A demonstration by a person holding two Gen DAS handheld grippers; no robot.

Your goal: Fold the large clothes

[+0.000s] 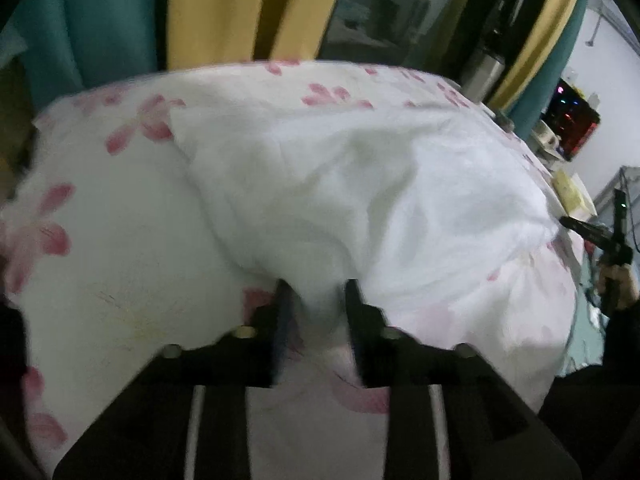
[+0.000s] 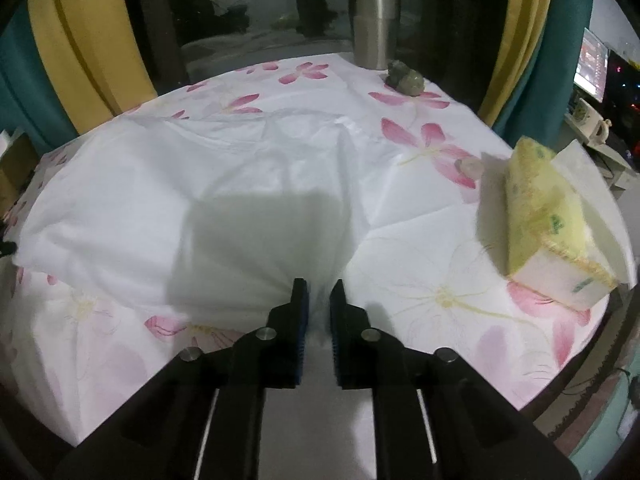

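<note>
Round tabletop [image 2: 460,240] covered by pink-flowered cloth; white garment [image 2: 208,184] lies on its left-centre. Steel cup [image 2: 374,24] far, tissue pack [image 2: 548,224] right. Yellow and teal curtains [image 2: 80,40] behind. Left hand-held gripper [image 1: 318,286] and right hand-held gripper [image 2: 318,286] released, jaws parted, garment's near edge between them.

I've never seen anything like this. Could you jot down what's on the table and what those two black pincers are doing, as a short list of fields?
Surface: table under a flowered cloth
Garment: white garment, spread and rumpled across the middle
Left gripper: fingers apart, an edge of the garment between them, not pinched
Right gripper: narrow gap, at the garment's near edge, pads not pressing
Steel cup: upright at the far edge
Tissue pack: yellow, on the right side
Small greenish lump: near the cup, too unclear to name
</note>
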